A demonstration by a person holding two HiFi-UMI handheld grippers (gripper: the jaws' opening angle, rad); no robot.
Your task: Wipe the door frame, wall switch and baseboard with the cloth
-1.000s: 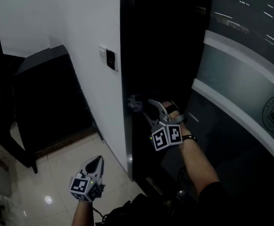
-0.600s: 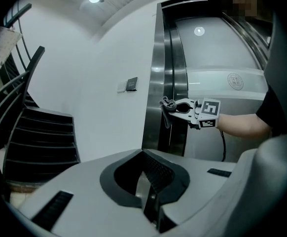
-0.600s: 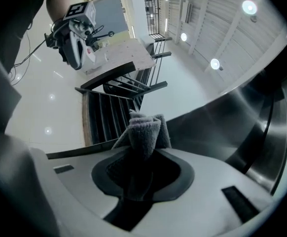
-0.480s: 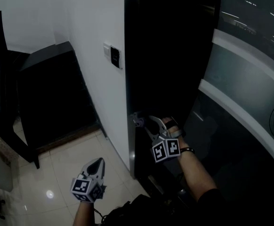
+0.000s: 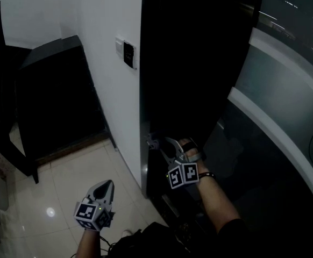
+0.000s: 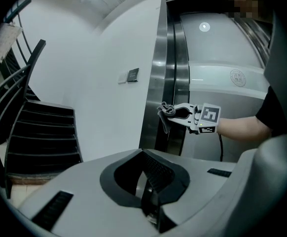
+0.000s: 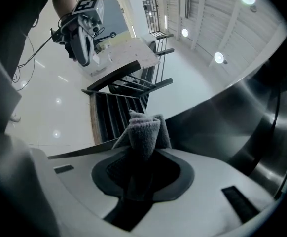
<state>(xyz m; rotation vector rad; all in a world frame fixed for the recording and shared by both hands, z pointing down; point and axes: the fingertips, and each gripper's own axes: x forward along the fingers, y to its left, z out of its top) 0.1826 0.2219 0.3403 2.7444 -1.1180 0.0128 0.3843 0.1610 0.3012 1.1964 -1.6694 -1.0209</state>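
Cloth [image 7: 144,131], grey and folded, is pinched tight in the right tongs [image 7: 142,153]. They hold it at the edge of the steel door frame [image 6: 159,68], low down and well below the wall switch [image 5: 127,54]. The switch sits on the white wall just left of the frame. The left tongs [image 6: 151,184] are clenched with nothing between them. They hang to the left of the frame, apart from it, over the pale floor tiles [image 5: 65,190], tips aimed toward the frame. Dark stairs [image 6: 42,132] rise further left of the frame.
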